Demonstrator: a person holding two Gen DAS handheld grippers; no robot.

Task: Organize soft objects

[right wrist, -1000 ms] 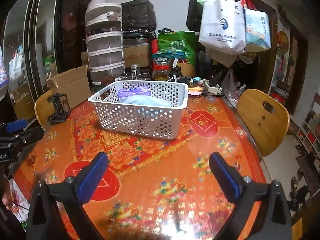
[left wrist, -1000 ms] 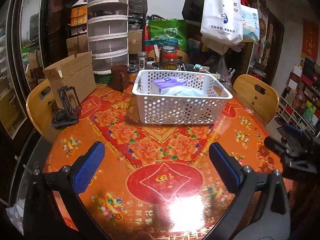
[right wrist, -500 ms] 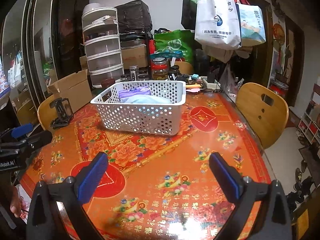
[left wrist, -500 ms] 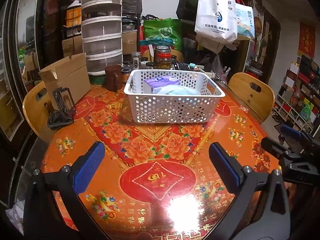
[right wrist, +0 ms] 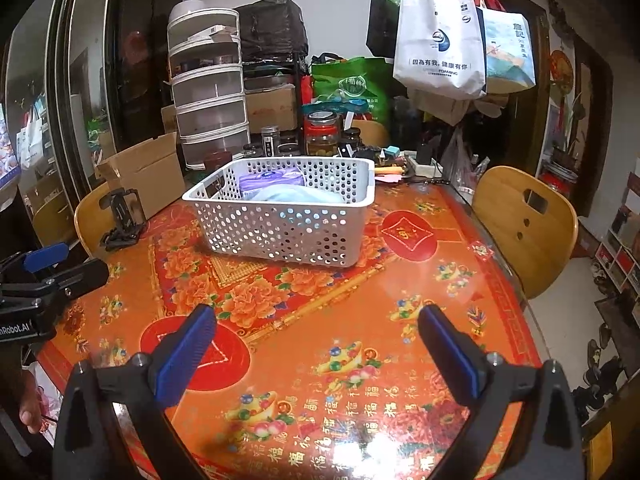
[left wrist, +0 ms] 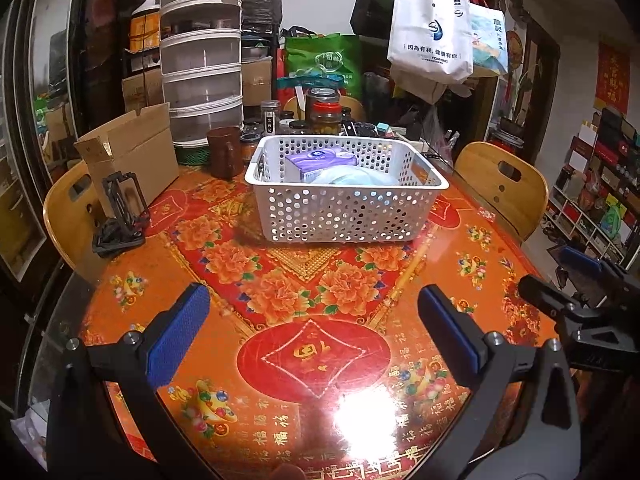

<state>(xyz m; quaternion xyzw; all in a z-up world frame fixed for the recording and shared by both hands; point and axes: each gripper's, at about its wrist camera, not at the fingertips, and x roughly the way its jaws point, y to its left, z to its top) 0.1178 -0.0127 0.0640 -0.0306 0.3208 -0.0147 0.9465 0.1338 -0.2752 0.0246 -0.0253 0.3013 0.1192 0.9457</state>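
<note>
On the far half of the table (left wrist: pixel 460 272) we see the white basket (left wrist: pixel 344 216) holding a purple pack (left wrist: pixel 320 162) and pale-blue soft bundle (left wrist: pixel 352 178), partly hidden by its wall. Our left gripper (left wrist: pixel 314 332) and right gripper (right wrist: pixel 316 342) hang wide open, empty.

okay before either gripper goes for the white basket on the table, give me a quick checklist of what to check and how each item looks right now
1. Left gripper open and holding nothing: ok.
2. Right gripper open and holding nothing: ok.
3. Tabletop between the grippers and the white basket free of obstacles: ok.
4. Basket standing flat on the table: ok.
5. Soft items inside the basket, a purple pack and a light blue bundle: ok.
6. Any soft object lying loose on the table to collect: cannot tell, none shows in either view.
</note>
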